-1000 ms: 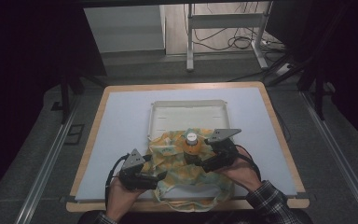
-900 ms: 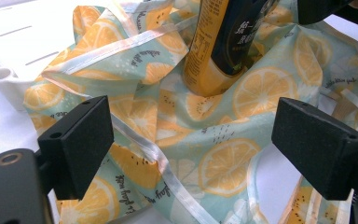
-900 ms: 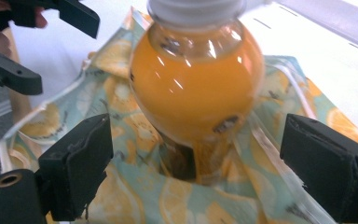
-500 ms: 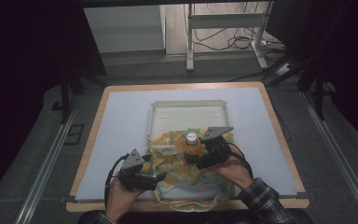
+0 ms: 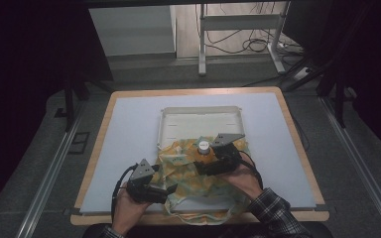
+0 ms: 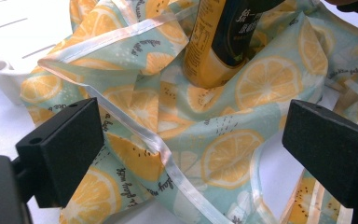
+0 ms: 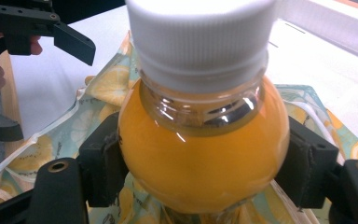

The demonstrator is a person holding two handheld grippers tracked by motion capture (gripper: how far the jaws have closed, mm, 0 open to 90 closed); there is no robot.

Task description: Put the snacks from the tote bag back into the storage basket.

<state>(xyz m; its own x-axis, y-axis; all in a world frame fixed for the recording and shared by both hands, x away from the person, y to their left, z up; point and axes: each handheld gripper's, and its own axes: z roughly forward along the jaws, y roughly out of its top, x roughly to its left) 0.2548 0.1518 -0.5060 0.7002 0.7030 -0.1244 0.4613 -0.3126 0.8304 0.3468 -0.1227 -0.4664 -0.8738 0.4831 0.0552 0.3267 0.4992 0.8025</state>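
Note:
A bottle of orange drink (image 7: 200, 154) with a white cap (image 5: 204, 147) stands upright on a mint cloth bag printed with orange slices (image 5: 186, 173). My right gripper (image 7: 205, 161) is shut on the bottle; its pads (image 7: 100, 161) press both sides just under the neck, and its jaws have just been closing. In the high view the right gripper (image 5: 206, 162) reaches in from the right. My left gripper (image 6: 193, 135) stands open over the bag's white-taped edge (image 6: 154, 140). Its jaws have just been opening and grip nothing. In the high view the left gripper (image 5: 171, 190) is at the bag's left corner.
A shallow white tray (image 5: 198, 119) lies just behind the bag, its near rim under the cloth. The pale mat (image 5: 129, 139) on the wooden-edged table (image 5: 96, 163) is bare on either side. Dark floor and metal rails surround the table.
The right gripper has shifted a little left onto the bottle and its jaws have drawn in on it. The left hand has kept its place.

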